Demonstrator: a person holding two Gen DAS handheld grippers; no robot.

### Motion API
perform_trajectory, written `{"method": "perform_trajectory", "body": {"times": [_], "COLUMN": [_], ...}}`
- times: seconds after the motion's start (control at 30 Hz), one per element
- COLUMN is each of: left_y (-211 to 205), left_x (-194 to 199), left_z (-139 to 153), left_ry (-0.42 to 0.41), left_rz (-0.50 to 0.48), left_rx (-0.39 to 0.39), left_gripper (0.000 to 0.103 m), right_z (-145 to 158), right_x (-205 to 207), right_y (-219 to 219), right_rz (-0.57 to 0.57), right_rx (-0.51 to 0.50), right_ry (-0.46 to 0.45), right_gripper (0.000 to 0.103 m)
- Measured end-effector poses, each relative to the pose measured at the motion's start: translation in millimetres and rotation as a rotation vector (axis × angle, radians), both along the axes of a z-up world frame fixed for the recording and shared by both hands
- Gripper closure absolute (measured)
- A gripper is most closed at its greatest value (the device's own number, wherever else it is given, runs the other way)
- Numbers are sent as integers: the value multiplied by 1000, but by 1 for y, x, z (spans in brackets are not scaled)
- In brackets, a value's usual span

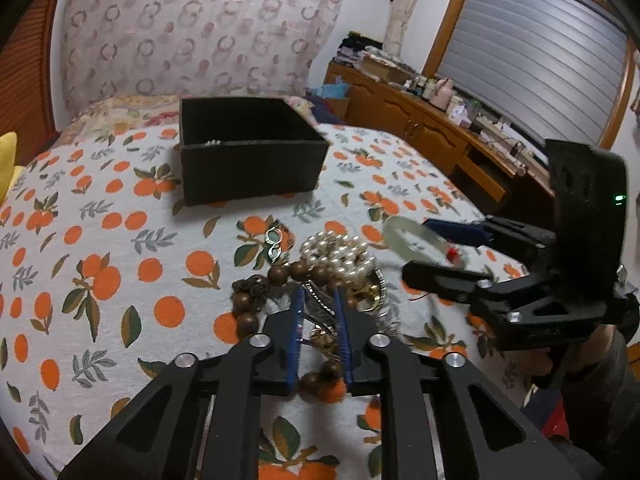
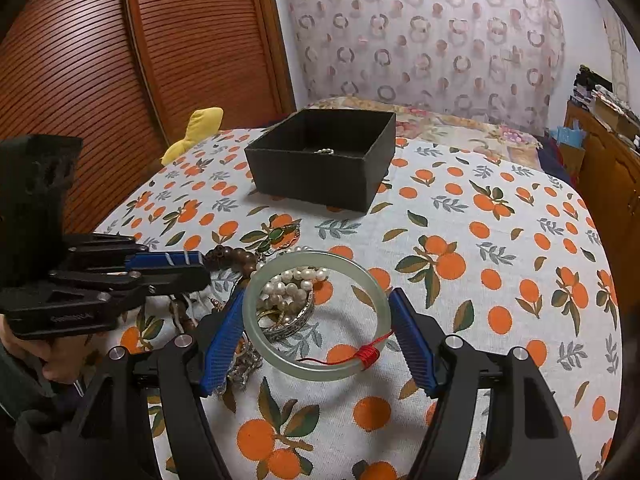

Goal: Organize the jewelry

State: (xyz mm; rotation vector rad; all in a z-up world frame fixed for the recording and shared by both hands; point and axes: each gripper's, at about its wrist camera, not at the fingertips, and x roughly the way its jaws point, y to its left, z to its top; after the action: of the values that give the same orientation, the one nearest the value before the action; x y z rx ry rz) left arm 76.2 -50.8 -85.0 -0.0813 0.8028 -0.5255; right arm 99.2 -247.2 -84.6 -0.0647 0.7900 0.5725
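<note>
A pile of jewelry lies on the orange-print bedspread: a pearl strand point(image 1: 340, 250), brown wooden beads point(image 1: 288, 272), a green-stone piece point(image 1: 274, 240) and metal chains. My left gripper point(image 1: 318, 300) is narrowed over the pile, with beads and chains between its fingers. My right gripper point(image 2: 316, 304) is shut on a pale jade bangle point(image 2: 316, 314) with red thread, held just above the pile; it also shows in the left wrist view point(image 1: 416, 242). A black open box point(image 2: 324, 156) stands farther back with a small silvery chain inside.
A yellow cloth point(image 2: 200, 128) lies at the bed's far left by the wooden slatted door. A wooden dresser point(image 1: 420, 120) with bottles and clutter runs along the right under the window. A patterned curtain hangs behind the bed.
</note>
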Motion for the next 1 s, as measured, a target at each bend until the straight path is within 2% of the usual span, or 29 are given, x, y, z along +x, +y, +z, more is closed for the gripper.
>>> {"method": "perform_trajectory", "body": {"times": [0.23, 0.37, 0.5, 0.73, 1.0], "left_y": [-5, -7, -2, 15, 30], "left_x": [-15, -19, -17, -5, 21], "left_z": [21, 29, 35, 55, 74], "left_ry": [-65, -95, -107, -149, -201], "left_rz": [-19, -10, 3, 49, 111], "left_rx": [-6, 12, -5, -27, -5], "left_gripper": [102, 102, 102, 102, 102], "right_z": [1, 2, 7, 24, 38], "right_x": [0, 0, 0, 10, 40], "right_y": [1, 1, 3, 9, 24], "right_rz": [0, 1, 3, 10, 8], "right_rx": [0, 2, 8, 9, -2], "right_ry": [-1, -4, -14, -55, -103], "right_gripper": [29, 29, 29, 29, 29]}}
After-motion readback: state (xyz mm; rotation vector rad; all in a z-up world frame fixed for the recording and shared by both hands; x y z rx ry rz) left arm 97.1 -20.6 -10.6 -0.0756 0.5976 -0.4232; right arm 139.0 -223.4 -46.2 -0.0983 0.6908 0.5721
